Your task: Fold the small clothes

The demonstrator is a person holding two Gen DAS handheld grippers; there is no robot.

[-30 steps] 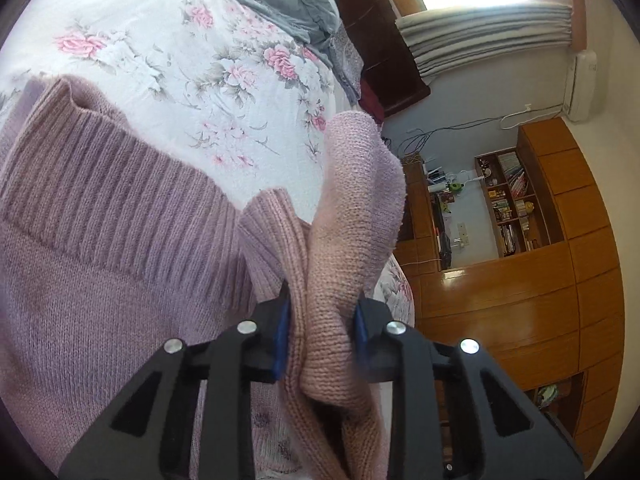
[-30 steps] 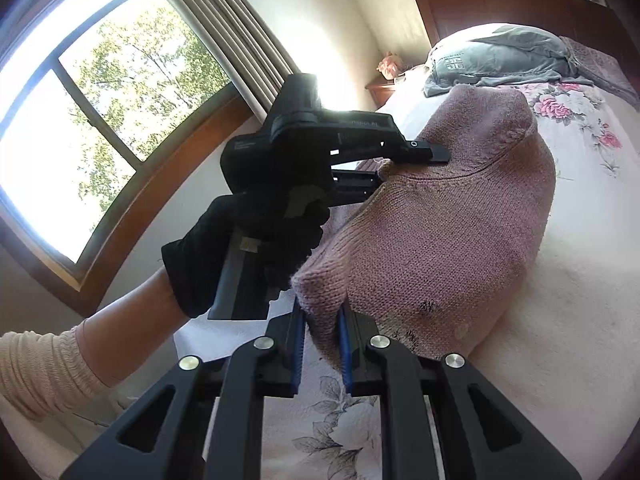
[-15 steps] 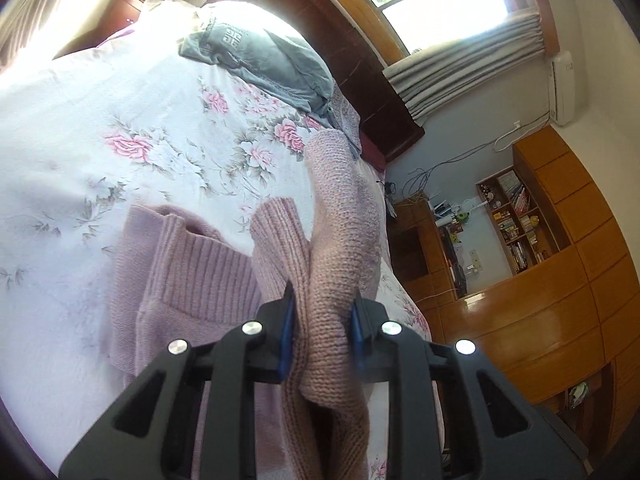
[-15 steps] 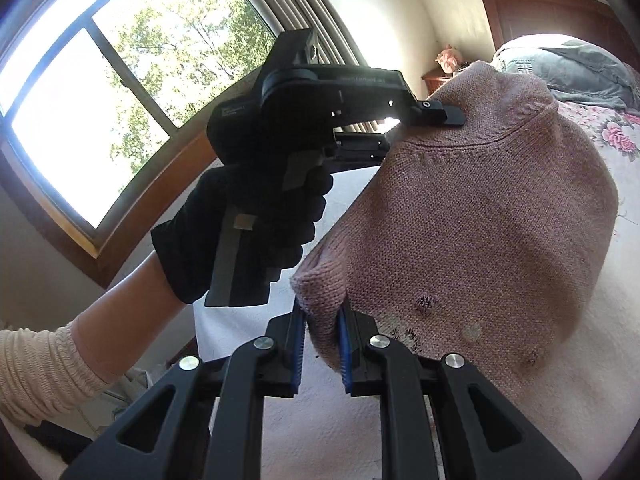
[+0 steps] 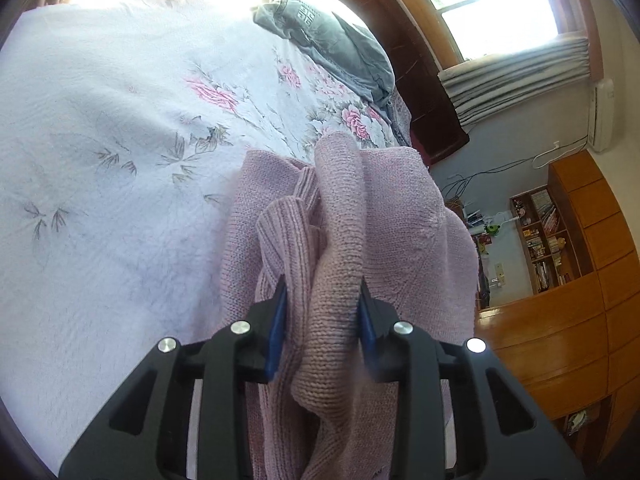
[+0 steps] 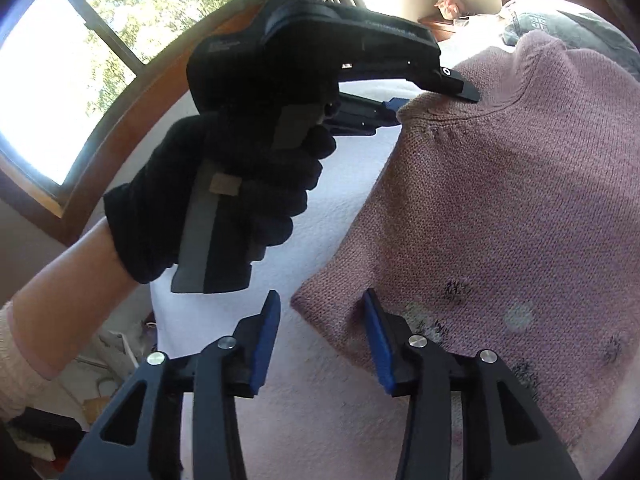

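A mauve knitted sweater (image 5: 400, 220) hangs bunched over the floral bed sheet (image 5: 120, 160). My left gripper (image 5: 322, 300) is shut on a thick fold of it, ribbed edge on the left. In the right wrist view the same gripper (image 6: 434, 100), held by a black-gloved hand (image 6: 240, 200), pinches the sweater's (image 6: 500, 200) upper edge. My right gripper (image 6: 320, 312) is open. A lower corner of the sweater sits between its blue pads and touches only the right one.
A grey garment (image 5: 332, 40) lies at the head of the bed by the dark wooden headboard (image 5: 424, 80). Wooden cabinets and bookshelves (image 5: 560, 320) stand to the right of the bed. A window (image 6: 80, 60) is on the left.
The right gripper has opened and let go of the sweater's corner. The left gripper, still clamped on the sweater, has pulled back, so more of the bed shows.
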